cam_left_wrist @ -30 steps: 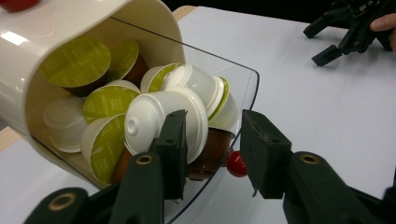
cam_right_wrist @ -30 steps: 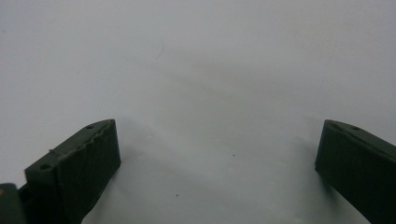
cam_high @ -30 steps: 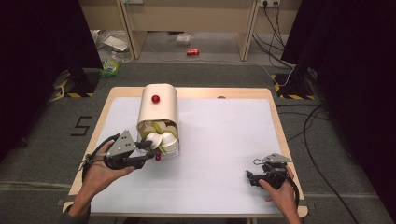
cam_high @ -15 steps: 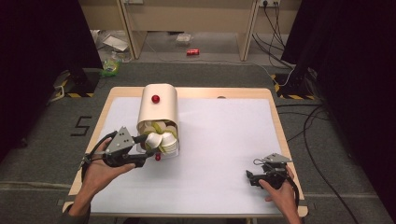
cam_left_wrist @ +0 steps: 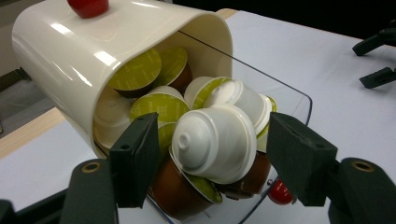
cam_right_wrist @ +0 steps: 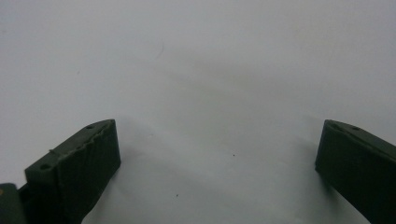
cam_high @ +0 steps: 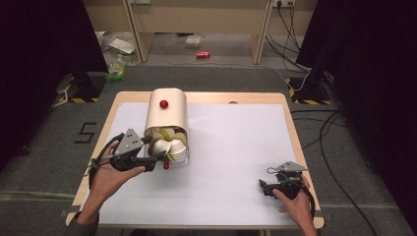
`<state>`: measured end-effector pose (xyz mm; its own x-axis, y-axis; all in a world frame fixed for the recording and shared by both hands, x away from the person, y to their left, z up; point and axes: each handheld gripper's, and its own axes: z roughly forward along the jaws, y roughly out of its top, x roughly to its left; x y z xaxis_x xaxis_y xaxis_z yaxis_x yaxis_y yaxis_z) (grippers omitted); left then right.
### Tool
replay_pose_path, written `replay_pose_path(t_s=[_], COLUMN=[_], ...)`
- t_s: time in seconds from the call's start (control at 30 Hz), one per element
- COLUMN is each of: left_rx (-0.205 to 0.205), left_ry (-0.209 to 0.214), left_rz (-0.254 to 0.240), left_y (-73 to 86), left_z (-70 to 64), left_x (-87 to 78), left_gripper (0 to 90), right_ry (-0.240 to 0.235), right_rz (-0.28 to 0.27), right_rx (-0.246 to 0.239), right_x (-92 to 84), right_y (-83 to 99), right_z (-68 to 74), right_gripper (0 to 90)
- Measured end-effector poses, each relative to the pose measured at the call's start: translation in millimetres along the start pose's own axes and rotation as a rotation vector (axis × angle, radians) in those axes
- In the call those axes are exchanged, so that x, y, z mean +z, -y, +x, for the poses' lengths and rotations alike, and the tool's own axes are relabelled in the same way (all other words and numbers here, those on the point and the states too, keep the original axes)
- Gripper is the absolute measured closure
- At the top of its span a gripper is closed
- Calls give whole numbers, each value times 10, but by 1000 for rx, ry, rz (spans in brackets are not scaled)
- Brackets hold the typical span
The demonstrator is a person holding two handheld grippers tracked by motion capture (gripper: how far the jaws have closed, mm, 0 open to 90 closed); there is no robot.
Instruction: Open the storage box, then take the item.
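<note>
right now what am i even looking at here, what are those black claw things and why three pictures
A person sits at a table with a hand-held two-jaw gripper in each hand. The high view looks down from above; the other two cameras ride on the grippers.

The left gripper has just been opening its jaws; they flank a white coffee capsule without pressing it. The capsule sits in a pile spilling from a cream capsule holder with a red knob.

The right gripper rests open over bare white table.

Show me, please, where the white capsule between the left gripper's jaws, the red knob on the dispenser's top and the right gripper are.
white capsule (cam_left_wrist: 217,142): left gripper view, on its domed side.
red knob (cam_high: 163,104): high view, on its rounded top.
right gripper (cam_high: 261,187): high view, midway between its fingertips.
</note>
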<state>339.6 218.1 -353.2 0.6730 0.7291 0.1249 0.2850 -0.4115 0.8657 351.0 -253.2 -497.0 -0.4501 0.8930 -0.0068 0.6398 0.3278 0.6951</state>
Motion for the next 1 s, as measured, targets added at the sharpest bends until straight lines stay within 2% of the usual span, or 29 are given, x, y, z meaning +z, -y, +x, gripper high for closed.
replay_pose_path(t_s=[0.13, 0.4, 0.67, 0.8, 0.83, 0.87, 1.0], left_rx=[0, 2, 30, 19, -4, -2, -14], left_ry=[-11, -7, -46, -52, -47, -46, -41], left_rz=[8, 22, 68, 74, 66, 53, 48], left_y=[-5, -12, -21, 6, 16, 16, 10], left_z=[-6, -61, -123, -112, -82, -59, -36], left_x=[29, 104, 208, 252, 255, 253, 236], left_gripper=[336, 329, 325, 355, 372, 401, 424], right_ry=[1, 0, 0, -1, -1, -2, -1], right_rz=[0, 0, 0, 0, 0, 0, 0], right_rx=[-1, 0, -3, -4, -4, -4, -4], right_x=[1, 0, 1, 1, 1, 1, 1], right_y=[0, 0, -1, -1, -1, -1, -1], right_z=[-1, 0, -3, -4, -4, -4, -4], right_gripper=[5, 4, 4, 4, 4, 4, 4])
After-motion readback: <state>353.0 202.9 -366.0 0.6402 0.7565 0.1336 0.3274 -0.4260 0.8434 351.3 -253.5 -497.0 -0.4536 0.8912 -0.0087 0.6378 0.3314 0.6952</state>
